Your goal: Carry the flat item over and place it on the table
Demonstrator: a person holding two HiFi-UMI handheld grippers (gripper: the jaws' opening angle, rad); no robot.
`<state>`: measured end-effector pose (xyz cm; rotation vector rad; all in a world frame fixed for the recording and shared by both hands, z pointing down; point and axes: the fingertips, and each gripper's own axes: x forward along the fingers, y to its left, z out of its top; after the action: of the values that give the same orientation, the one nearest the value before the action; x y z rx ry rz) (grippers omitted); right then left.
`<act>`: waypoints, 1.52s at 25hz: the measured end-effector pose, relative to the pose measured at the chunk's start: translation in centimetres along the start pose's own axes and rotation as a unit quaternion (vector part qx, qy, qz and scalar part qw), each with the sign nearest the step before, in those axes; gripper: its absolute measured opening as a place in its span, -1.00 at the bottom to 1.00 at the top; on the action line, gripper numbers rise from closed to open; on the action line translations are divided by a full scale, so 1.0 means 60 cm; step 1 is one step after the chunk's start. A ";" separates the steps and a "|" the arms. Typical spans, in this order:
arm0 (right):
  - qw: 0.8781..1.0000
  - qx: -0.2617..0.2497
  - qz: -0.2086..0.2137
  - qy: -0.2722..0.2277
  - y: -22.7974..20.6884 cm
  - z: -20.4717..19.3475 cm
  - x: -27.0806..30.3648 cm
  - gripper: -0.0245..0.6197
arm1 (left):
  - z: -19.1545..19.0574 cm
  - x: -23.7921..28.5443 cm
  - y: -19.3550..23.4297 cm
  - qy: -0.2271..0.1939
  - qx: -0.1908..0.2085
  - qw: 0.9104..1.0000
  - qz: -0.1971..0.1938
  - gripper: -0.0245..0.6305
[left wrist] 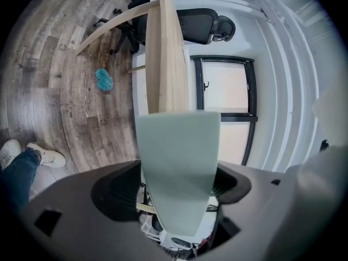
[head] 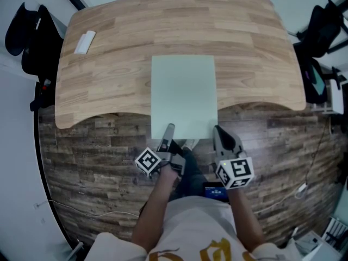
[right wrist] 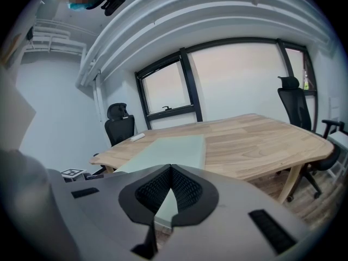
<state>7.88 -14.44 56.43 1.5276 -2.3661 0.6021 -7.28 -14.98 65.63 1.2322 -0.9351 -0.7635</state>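
Nothing legible: no words, brands or numbers. The marker cubes (head: 148, 161) on the left tool (head: 169, 130) and right tool (head: 219, 131) bear only black-and-white square patterns; the shirt's gold print (head: 216, 251) is cropped.

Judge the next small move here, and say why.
Probably open the right gripper and let go. The board already lies mostly on the table, only its near end overhanging. The left gripper has its jaws apart around the board, while the right's are closed on its near edge, so that seems the last hold.
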 end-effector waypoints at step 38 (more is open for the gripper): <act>0.999 -0.001 0.008 -0.031 0.023 0.014 -0.061 -0.93 | -0.034 -0.057 0.011 0.066 0.120 0.989 0.063 0.25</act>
<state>8.10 -11.40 53.87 1.5503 -2.4268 0.5635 -6.94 -10.98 65.53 1.4007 -1.0052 -0.4722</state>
